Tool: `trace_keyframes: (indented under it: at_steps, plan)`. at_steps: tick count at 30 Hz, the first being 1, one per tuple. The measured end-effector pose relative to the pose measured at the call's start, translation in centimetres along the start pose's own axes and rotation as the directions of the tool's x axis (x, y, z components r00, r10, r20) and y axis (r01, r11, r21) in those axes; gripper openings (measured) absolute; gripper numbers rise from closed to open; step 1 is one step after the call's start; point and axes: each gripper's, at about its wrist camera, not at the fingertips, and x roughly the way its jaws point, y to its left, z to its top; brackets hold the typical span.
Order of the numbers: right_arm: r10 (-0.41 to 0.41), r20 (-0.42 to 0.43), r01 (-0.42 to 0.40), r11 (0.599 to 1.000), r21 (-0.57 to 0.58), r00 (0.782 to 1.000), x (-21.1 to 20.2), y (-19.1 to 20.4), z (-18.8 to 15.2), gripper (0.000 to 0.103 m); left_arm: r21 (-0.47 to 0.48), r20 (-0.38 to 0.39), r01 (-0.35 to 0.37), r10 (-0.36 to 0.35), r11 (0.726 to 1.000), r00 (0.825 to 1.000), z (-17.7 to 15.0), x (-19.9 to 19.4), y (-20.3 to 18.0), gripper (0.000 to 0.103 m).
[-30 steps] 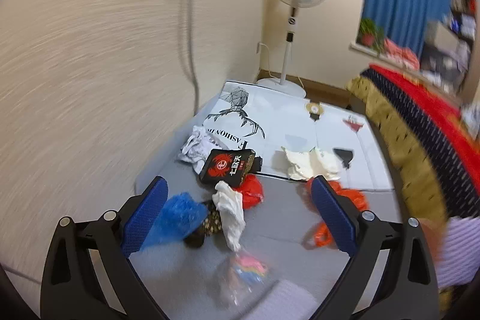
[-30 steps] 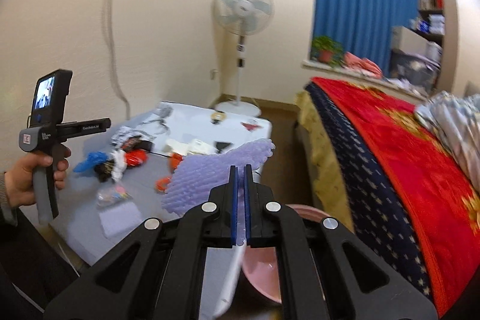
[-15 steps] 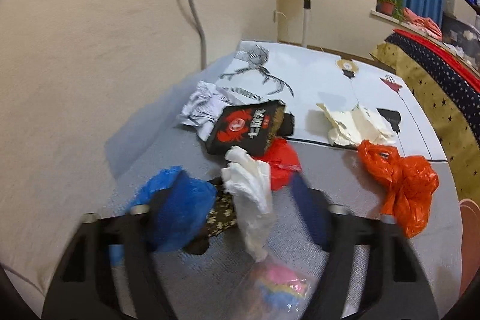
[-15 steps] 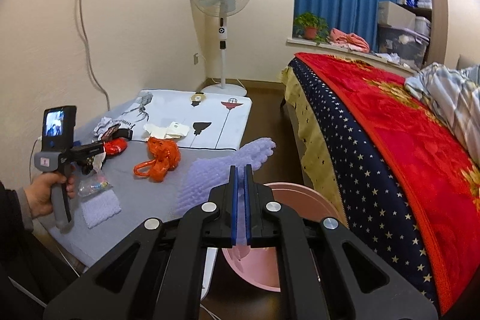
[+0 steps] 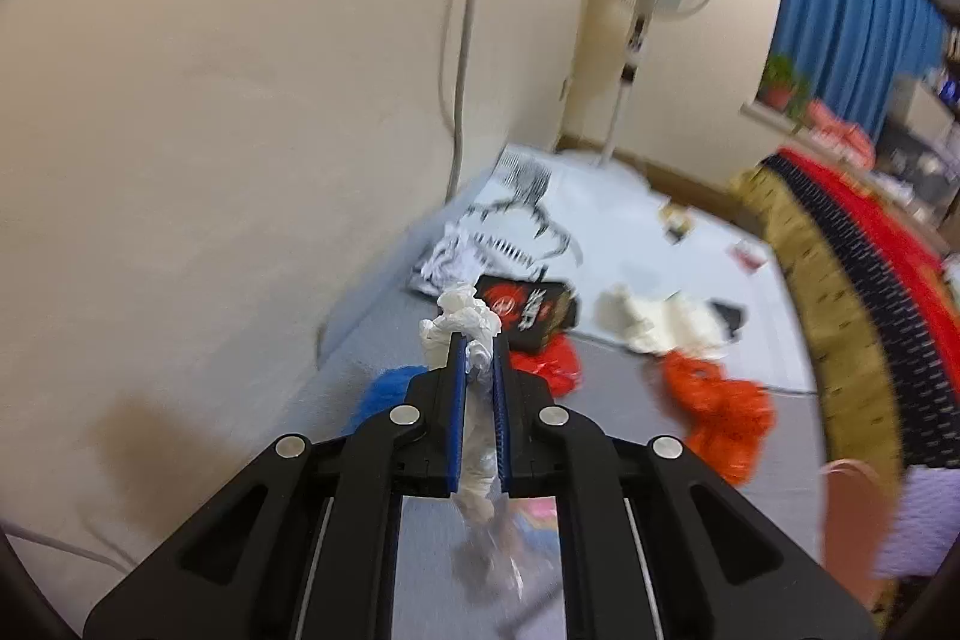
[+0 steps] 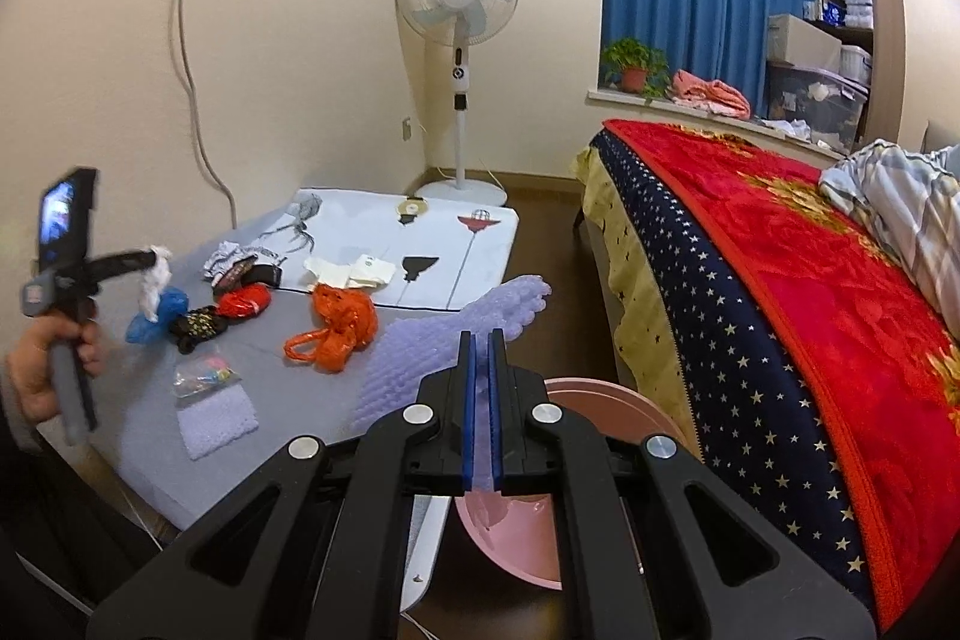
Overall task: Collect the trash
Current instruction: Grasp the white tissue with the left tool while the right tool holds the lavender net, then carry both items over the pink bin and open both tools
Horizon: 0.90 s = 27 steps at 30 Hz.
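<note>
My left gripper [image 5: 477, 340] is shut on a crumpled white plastic bag [image 5: 461, 319] and holds it above the grey mat [image 5: 630, 466]; it also shows in the right wrist view [image 6: 157, 274]. My right gripper [image 6: 481, 340] is shut on a sheet of lilac bubble wrap [image 6: 444, 340], held over a pink bin [image 6: 606, 403]. On the mat lie an orange bag [image 6: 342, 322], a red bag [image 6: 246, 301], a blue bag [image 6: 153, 319], a black patterned wrapper [image 6: 198, 325], a black and red box [image 5: 528, 307] and a clear packet [image 6: 201, 379].
A white printed sheet [image 6: 420, 244] with cream paper scraps [image 6: 351, 271] covers the mat's far half. A standing fan [image 6: 459, 40] is in the corner. A bed with a red blanket [image 6: 810, 280] is on the right. A cable [image 6: 192, 58] hangs down the wall.
My left gripper closed on the white bag and lifted it off the mat. My right gripper stayed shut on the bubble wrap and moved a little.
</note>
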Motion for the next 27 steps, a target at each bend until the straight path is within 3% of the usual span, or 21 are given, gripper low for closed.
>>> trace_keyframes:
  at_steps: [6,11,20,27]
  plan:
    - [0.012,0.039,-0.013,1.0,0.014,0.999,-2.2,0.1,-0.1,0.004,0.072,0.089,0.115,-0.122,0.991,0.989,-1.6,-9.3,-0.7,0.008]
    - [0.01,0.071,-0.01,1.0,0.004,0.997,-4.8,0.4,-0.6,0.004,0.161,0.064,0.223,-0.235,0.962,0.97,-4.7,-14.7,-3.4,0.008]
    - [0.006,0.054,-0.007,1.0,0.018,0.999,-10.7,0.5,-4.5,0.004,0.315,-0.068,0.408,-0.408,0.857,0.91,-10.8,-19.7,-9.9,0.008]
    - [-0.039,0.064,0.036,0.998,0.05,0.997,-13.3,-0.3,-5.9,0.004,0.366,-0.14,0.491,-0.474,0.791,0.869,-11.9,-20.4,-13.3,0.008]
